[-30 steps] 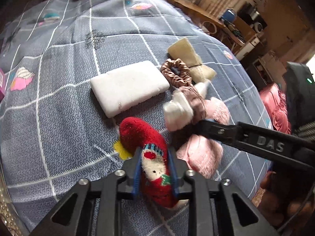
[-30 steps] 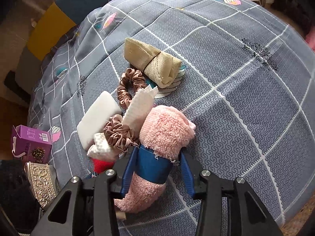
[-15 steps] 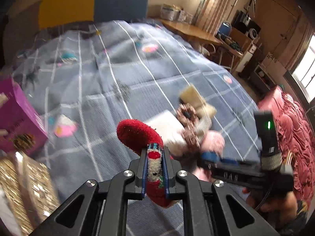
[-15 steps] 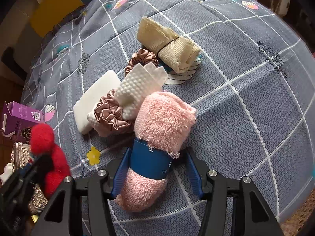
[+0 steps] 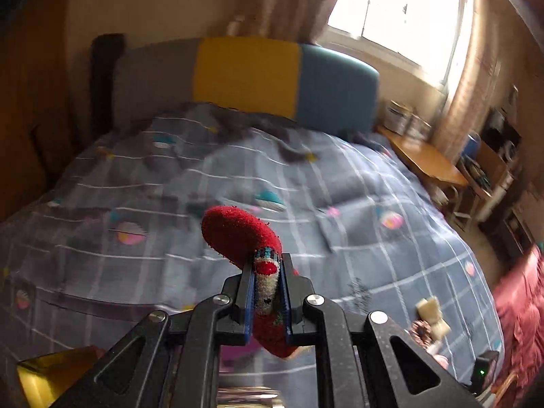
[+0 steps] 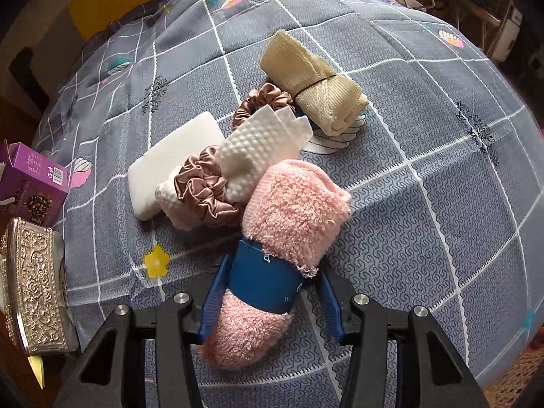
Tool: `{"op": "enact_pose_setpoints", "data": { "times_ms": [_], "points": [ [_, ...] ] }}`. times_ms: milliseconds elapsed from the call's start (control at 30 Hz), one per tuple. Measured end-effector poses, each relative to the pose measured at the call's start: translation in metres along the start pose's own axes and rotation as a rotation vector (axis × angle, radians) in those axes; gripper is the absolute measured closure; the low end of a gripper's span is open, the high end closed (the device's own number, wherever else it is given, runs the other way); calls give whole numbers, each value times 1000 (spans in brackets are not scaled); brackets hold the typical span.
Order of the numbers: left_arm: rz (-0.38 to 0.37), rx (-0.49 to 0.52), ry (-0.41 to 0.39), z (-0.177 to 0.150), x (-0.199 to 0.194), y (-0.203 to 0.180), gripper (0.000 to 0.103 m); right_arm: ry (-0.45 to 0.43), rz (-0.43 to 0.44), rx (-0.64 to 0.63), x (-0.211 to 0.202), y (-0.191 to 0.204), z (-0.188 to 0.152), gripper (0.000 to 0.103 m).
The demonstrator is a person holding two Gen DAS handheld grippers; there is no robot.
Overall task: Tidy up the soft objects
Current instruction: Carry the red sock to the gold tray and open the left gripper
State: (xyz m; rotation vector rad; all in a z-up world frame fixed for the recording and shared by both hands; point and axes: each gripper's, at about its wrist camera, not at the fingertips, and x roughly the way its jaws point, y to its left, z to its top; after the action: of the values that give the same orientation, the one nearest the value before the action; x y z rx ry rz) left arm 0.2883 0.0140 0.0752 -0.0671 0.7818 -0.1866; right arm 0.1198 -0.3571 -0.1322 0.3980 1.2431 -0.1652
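Left gripper (image 5: 267,292): fingers pressed tight on the red sock (image 5: 243,234), gripped mid-length; the printed face sits between the pads, the rounded red toe rises beyond the fingertips and tips left, the cuff hangs below. Long axis runs roughly along the fingers, bending left at the toe. A second ago the sock lay on the bedspread (image 5: 170,231) beside the pile; it is now lifted clear, with the headboard (image 5: 244,74) in view.

Right gripper (image 6: 272,292): fingers spread wide, straddling the pink towel roll (image 6: 292,210) at its blue paper band (image 6: 265,282), unchanged from before. The roll lies on the bedspread, long axis pointing away and slightly right.

Beyond it: brown scrunchie (image 6: 204,187), white waffle cloth (image 6: 261,146), white sponge (image 6: 170,159), second scrunchie (image 6: 258,102), beige tied roll (image 6: 312,85).
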Motion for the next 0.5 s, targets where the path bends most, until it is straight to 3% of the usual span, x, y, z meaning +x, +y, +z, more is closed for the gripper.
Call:
{"op": "enact_pose_setpoints", "data": {
  "times_ms": [200, 333, 500],
  "points": [
    [128, -118, -29, -22, -31, 111, 92, 8, -10, -20, 5, 5, 0, 51],
    [185, -189, -17, -69, -53, 170, 92, 10, -17, -26, 8, 8, 0, 51],
    [239, -219, -17, -140, -86, 209, 92, 6, -56, -73, 11, 20, -5, 49]
  ]
}}
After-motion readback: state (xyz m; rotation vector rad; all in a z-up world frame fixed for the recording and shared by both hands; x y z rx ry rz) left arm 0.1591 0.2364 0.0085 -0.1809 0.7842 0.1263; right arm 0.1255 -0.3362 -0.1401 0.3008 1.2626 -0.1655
